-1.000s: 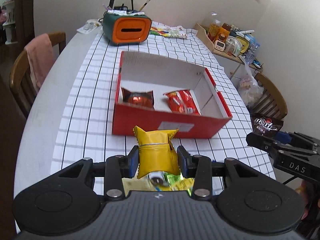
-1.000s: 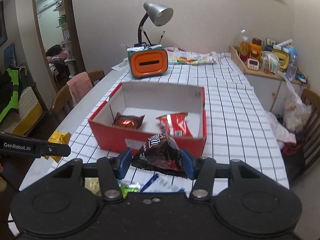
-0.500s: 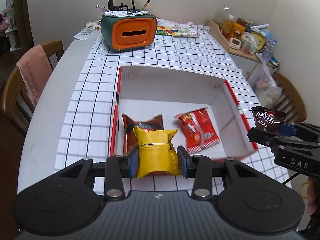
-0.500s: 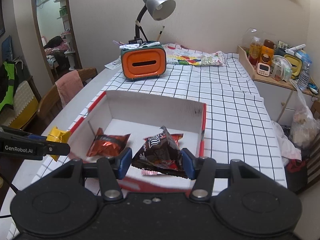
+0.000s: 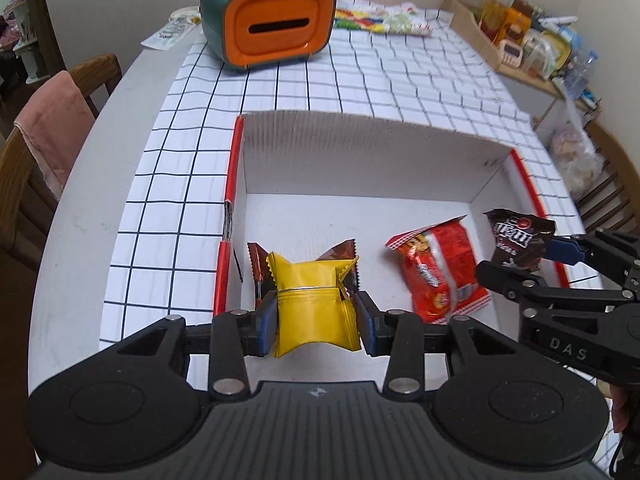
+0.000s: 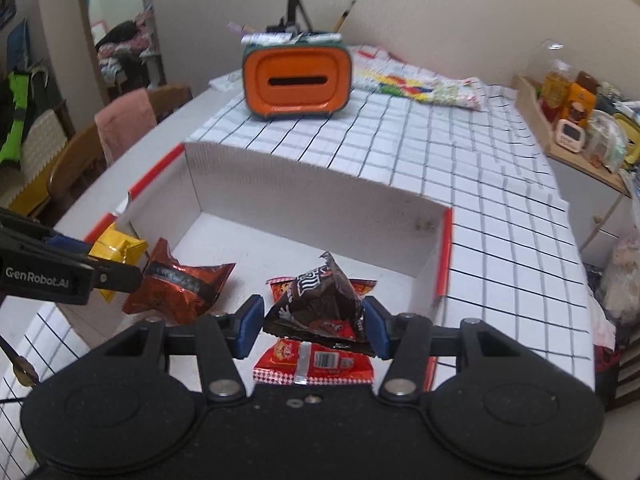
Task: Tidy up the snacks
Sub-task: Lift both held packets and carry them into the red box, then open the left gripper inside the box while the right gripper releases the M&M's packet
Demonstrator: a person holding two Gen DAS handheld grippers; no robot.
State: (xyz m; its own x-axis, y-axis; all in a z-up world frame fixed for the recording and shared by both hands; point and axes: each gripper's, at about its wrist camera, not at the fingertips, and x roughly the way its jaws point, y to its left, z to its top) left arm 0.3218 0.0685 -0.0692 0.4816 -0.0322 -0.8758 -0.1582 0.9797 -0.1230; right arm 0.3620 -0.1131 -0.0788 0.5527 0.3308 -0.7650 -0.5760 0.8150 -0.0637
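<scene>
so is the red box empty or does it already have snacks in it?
Not empty. The red box already holds a copper-brown packet and a red packet lying on its floor; the rest of the floor is bare.

Dim, warm indoor light falls from above me. My fisheye views bow the table (image 5: 100, 184) edges; glare glints off the foil packet (image 6: 176, 284), and the right view is slightly blurred.

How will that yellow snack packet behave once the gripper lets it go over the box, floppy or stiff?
Probably soft: the yellow packet pinches in where the left gripper squeezes it, so it looks pillowy. Likely light, since it hangs there without sagging. Its glossy wrapper may slide on landing, perhaps onto the copper-brown packet lying in the red box.
</scene>
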